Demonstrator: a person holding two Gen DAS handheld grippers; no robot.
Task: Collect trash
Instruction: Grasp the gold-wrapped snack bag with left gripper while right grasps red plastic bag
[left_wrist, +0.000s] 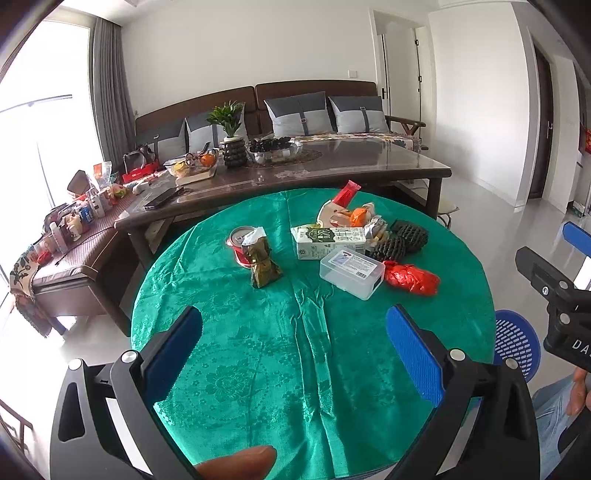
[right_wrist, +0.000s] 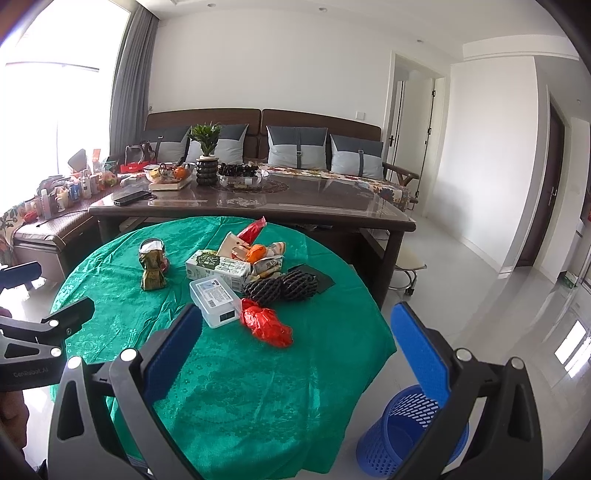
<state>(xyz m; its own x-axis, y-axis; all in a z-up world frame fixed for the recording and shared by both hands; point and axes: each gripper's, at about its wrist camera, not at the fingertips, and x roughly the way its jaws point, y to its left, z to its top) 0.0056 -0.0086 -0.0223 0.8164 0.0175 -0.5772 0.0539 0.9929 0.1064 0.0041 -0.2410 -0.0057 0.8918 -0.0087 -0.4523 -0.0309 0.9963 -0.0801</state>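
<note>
Glossy green tablecloth (left_wrist: 258, 369) (creased satin), clear plastic box (left_wrist: 351, 272), crinkly red wrapper (left_wrist: 412, 277).

left tool (left_wrist: 293, 330): black plastic frame, two flat fingers faced with blue textured pads (left_wrist: 415, 354), round silver screws at finger pivots. right tool (right_wrist: 297, 330): same build, black arms, blue ribbed pads (right_wrist: 421, 354), silver screws. at right edge of left view, right tool's black body shows white letters "da". lower right of that frame: light blue denim garment (left_wrist: 554, 410).
</note>
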